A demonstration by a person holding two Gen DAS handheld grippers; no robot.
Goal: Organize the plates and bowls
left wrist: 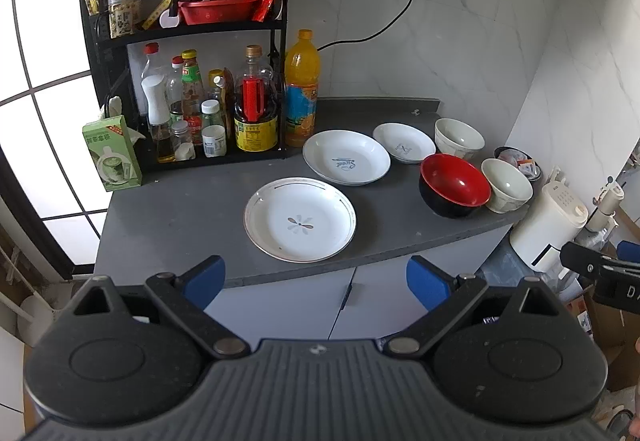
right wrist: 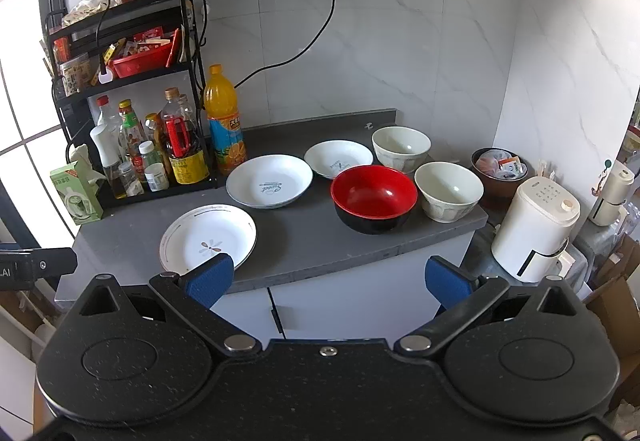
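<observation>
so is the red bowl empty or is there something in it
Empty. The red bowl sits upright on the counter, and both views show only its bare, glossy red inside.

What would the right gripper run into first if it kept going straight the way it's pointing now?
Most likely the red bowl with the black outside: it sits almost dead ahead between the open right gripper fingers, past the front edge of the grey countertop. Depth is unclear, so a low path might meet that edge first.
</observation>
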